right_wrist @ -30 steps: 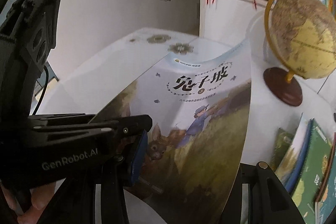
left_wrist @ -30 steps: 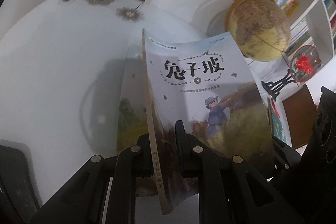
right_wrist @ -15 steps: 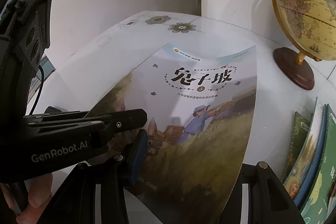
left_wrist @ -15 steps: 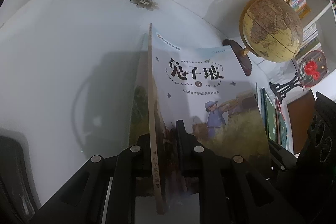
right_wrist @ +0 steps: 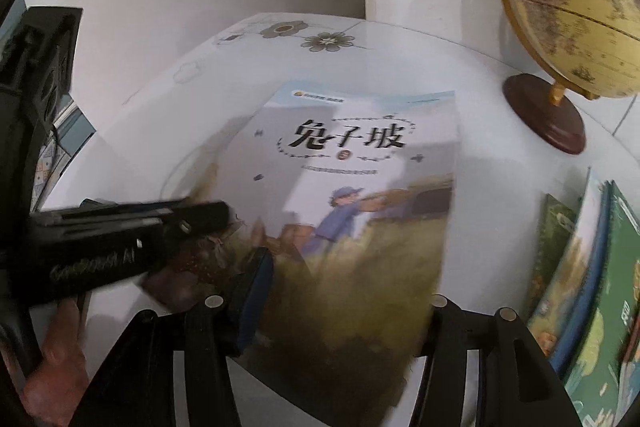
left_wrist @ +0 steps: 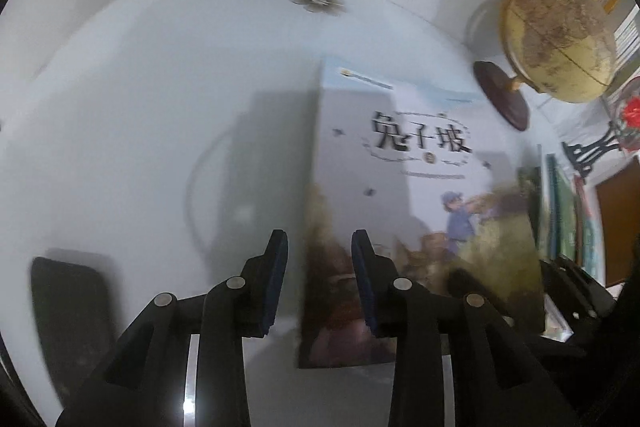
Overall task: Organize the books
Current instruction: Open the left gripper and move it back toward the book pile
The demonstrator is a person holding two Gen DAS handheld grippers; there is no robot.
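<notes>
The book (right_wrist: 360, 195) with the pale blue cover lies face up on my white table (left_wrist: 152, 115), blurred, between the globe (right_wrist: 576, 11) and my two tools. My left gripper (left_wrist: 320, 281) has just been opening; its pads (left_wrist: 278, 281) stand a little apart, the book's spine edge between them, unpressed. My right gripper (right_wrist: 340, 303) has also just been opening, loose around the lower edge. More books (right_wrist: 588, 267) lean at the right
</notes>
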